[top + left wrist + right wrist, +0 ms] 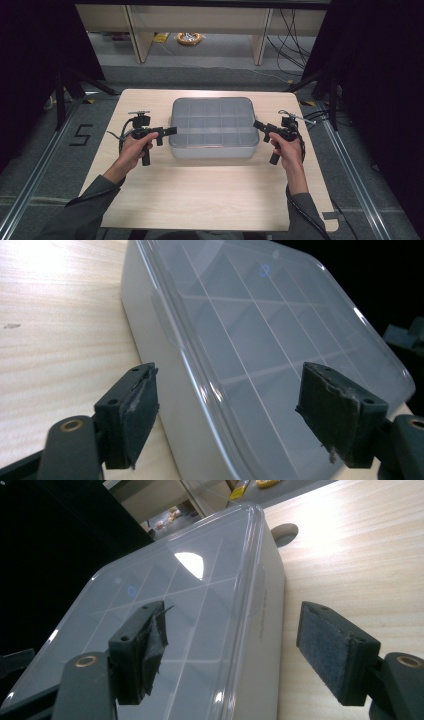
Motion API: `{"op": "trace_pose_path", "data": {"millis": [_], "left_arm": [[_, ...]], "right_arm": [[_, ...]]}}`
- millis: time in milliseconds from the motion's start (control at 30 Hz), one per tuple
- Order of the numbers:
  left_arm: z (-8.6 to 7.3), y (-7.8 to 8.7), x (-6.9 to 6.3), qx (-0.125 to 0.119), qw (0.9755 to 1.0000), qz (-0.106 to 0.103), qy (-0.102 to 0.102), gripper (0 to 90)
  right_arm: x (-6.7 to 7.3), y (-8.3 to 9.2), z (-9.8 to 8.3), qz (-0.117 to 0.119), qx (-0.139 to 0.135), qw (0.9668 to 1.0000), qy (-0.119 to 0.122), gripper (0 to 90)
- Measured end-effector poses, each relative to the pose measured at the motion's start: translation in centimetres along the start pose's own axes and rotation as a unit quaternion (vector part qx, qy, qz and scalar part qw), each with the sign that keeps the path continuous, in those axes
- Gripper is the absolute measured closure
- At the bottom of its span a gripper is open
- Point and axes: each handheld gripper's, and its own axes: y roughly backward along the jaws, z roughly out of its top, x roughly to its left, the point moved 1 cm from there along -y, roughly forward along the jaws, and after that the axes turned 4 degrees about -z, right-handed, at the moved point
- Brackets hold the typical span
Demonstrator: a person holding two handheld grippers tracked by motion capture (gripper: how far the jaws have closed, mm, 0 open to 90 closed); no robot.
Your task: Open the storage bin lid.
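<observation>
A grey plastic organiser box (214, 127) with a clear lid and several compartments sits in the middle of the wooden table (210, 195). My left gripper (172, 131) points at the box's left side. In the left gripper view its jaws (230, 385) stand open astride the lid's edge (260, 330), one pad (142, 400) beside the wall and the other above the lid. My right gripper (257, 124) points at the box's right side. Its jaws (232, 630) stand open astride the lid's rim (190, 605). Neither gripper's pads press on the box.
A round hole (285, 530) is cut in the tabletop beyond the box's far corner. Black stand legs (65, 90) rise beside the table on the left and right. A yellow roll (189, 38) lies on the floor behind, among wooden furniture legs.
</observation>
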Motion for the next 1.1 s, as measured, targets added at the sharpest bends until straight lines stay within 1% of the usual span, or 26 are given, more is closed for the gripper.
{"op": "trace_pose_path", "data": {"millis": [100, 133, 167, 200, 233, 367, 433, 467, 500, 533, 567, 600, 633, 667, 700, 733, 767, 800, 833, 867, 933, 967, 1000, 1033, 1067, 1100], "left_arm": [[0.6, -0.8, 0.4, 0.000, 1.0000, 0.004, 0.003, 24.9], [0.8, -1.1, 0.5, 0.001, 1.0000, 0.005, 0.004, 25.0], [1.0, -1.2, 0.7, 0.003, 1.0000, 0.006, 0.005, 25.2], [1.1, -1.4, 0.8, 0.003, 0.9999, 0.008, 0.007, 25.5], [1.2, -1.5, 1.0, 0.003, 0.9999, 0.008, 0.009, 26.5], [1.1, -1.9, 1.4, 0.010, 0.9998, 0.009, 0.012, 29.6], [1.0, -2.1, 1.6, 0.014, 0.9998, 0.007, 0.016, 30.9], [1.1, -2.1, 1.6, 0.014, 0.9998, 0.006, 0.016, 31.5], [1.1, -2.2, 1.7, 0.014, 0.9998, 0.006, 0.013, 33.3], [1.1, -2.3, 1.7, 0.014, 0.9998, 0.005, 0.013, 35.0], [1.2, -2.3, 1.7, 0.014, 0.9998, 0.004, 0.013, 35.8], [1.2, -2.4, 1.8, 0.013, 0.9998, 0.003, 0.013, 36.3], [1.2, -2.5, 1.7, 0.012, 0.9998, 0.003, 0.013, 37.5], [1.3, -2.6, 1.7, 0.012, 0.9998, 0.002, 0.013, 38.3], [1.3, -2.5, 1.8, 0.020, 0.9998, 0.001, 0.005, 39.1], [1.3, -2.7, 1.7, 0.013, 0.9998, 0.000, 0.012, 39.7], [1.3, -2.8, 1.7, 0.013, 0.9999, 0.001, 0.011, 40.7], [1.3, -2.9, 1.8, 0.013, 0.9999, -0.001, 0.010, 41.7], [1.4, -3.0, 1.9, 0.015, 0.9998, -0.006, 0.014, 42.0], [1.4, -3.1, 1.9, 0.012, 0.9998, -0.007, 0.015, 43.4], [1.5, -3.1, 1.9, 0.017, 0.9998, -0.007, 0.007, 45.6], [1.5, -3.2, 1.7, 0.013, 0.9998, -0.006, 0.010, 45.6], [1.5, -3.2, 1.7, 0.011, 0.9999, -0.004, 0.008, 45.6], [1.6, -3.1, 1.7, 0.012, 0.9999, -0.004, 0.005, 47.0], [1.6, -3.0, 1.8, 0.014, 0.9999, -0.002, 0.006, 48.3], [1.6, -3.0, 1.8, 0.008, 0.9999, -0.002, 0.012, 49.3]], "right_arm": [[-0.1, -0.8, 0.2, 0.002, 0.000, 1.0000, 0.005, 34.2], [-0.4, -1.1, 0.3, 0.007, -0.005, 0.9996, 0.028, 35.2], [0.1, -1.2, 0.2, 0.008, 0.004, 1.0000, 0.003, 35.6], [-0.1, -1.4, 0.2, 0.009, 0.001, 0.9998, 0.016, 36.2], [0.1, -1.5, 0.2, 0.009, 0.003, 0.9999, 0.005, 37.5], [-0.2, -1.8, 0.5, 0.008, 0.005, 0.9999, -0.005, 39.0], [-0.4, -2.0, 0.6, 0.005, 0.003, 1.0000, -0.003, 40.0], [-1.0, -2.4, 0.7, 0.006, -0.011, 0.9992, 0.037, 40.6], [-0.5, -2.2, 0.5, 0.009, 0.007, 0.9999, -0.002, 41.2], [-0.4, -2.4, 0.4, 0.012, 0.010, 0.9998, -0.012, 41.9], [-0.5, -2.5, 0.4, 0.013, 0.012, 0.9998, -0.009, 42.6], [-0.7, -2.7, 0.4, 0.013, 0.010, 0.9999, 0.003, 42.9], [-0.5, -2.7, 0.3, 0.008, 0.017, 0.9997, -0.013, 43.3], [-0.6, -2.9, 0.3, 0.006, 0.015, 0.9998, -0.010, 43.8], [-0.6, -3.0, 0.2, 0.005, 0.013, 0.9999, -0.007, 45.0], [-0.6, -3.1, 0.2, 0.008, 0.018, 0.9997, -0.013, 45.4], [-1.0, -3.4, 0.2, 0.005, 0.005, 0.9998, 0.018, 46.2], [-1.0, -3.5, 0.1, 0.010, 0.011, 0.9997, 0.021, 46.8], [-0.4, -3.4, -0.1, 0.010, 0.025, 0.9996, -0.011, 47.4], [-0.5, -3.6, -0.2, 0.011, 0.019, 0.9998, -0.002, 48.1], [-0.3, -3.6, -0.3, 0.016, 0.027, 0.9993, -0.018, 48.7], [-0.4, -3.7, -0.3, 0.015, 0.022, 0.9996, -0.010, 49.0], [-0.2, -3.6, -0.3, 0.014, 0.021, 0.9996, -0.015, 49.8], [-0.2, -3.6, -0.2, 0.014, 0.012, 0.9998, -0.009, 51.1], [-0.1, -3.5, -0.1, 0.012, 0.015, 0.9998, -0.011, 51.3], [0.0, -3.3, -0.1, 0.014, 0.012, 0.9996, -0.022, 52.0]]}}
